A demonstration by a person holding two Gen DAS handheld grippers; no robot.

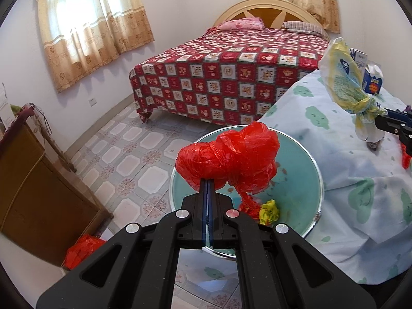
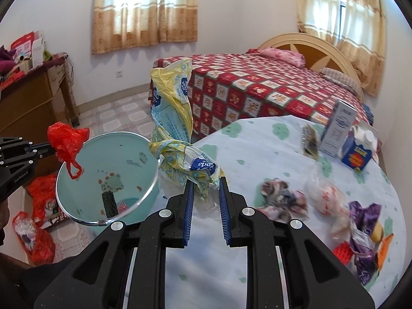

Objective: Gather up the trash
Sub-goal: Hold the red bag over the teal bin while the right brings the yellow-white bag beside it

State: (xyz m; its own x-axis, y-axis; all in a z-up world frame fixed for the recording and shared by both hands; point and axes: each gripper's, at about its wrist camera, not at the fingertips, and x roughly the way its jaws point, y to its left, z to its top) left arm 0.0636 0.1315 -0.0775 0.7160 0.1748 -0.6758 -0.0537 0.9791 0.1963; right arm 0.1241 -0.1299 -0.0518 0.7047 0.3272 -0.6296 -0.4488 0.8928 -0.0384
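The left gripper [image 1: 207, 180], jaws clamped on a crumpled red plastic bag [image 1: 229, 158], hangs right over the round teal basin [image 1: 303, 177], while the right gripper [image 2: 206, 188] (farther off) pinches a knotted yellow-and-white plastic bag [image 2: 175, 118] beside its rim.

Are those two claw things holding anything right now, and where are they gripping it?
Left gripper pinches a red plastic bag at its bunched lower edge. Right gripper clamps a knotted yellow printed bag just below its knot.
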